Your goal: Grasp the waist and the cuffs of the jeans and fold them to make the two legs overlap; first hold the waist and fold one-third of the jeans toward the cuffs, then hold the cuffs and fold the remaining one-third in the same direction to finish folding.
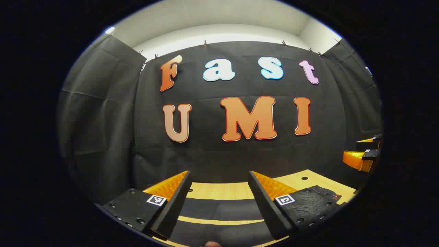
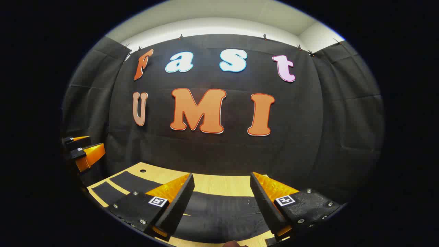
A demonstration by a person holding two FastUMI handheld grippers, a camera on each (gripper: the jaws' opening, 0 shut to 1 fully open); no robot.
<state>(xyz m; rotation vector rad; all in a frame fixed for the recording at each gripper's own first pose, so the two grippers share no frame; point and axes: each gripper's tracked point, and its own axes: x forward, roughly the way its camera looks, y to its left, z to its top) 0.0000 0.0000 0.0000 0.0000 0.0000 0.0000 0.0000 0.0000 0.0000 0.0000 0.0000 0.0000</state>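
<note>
Left gripper view: the left gripper (image 1: 219, 192) is seen at the bottom, raised above the table (image 1: 219, 190), its jaws held wide apart with nothing between them.
Jeans: dark jeans (image 1: 219, 209) are spread flat on the light wooden table, below and between the fingers; two dark bands are seen, parted by a strip of bare wood, and a further part with a small tag is seen at the lower right.
Other tool in this view: the right gripper (image 1: 365, 154) is seen at the right edge, well above the table; whether it is spread or closed cannot be told from here.
Right gripper view: the right gripper (image 2: 221, 192) is seen at the bottom, its jaws spread wide, nothing gripped.
Jeans here: the dark cloth (image 2: 219, 212) lies under and between the fingers; two leg strips lie on the wood at the lower left.
Left edge: the left gripper (image 2: 82, 152) is seen, clear of the table (image 2: 219, 183).
</note>
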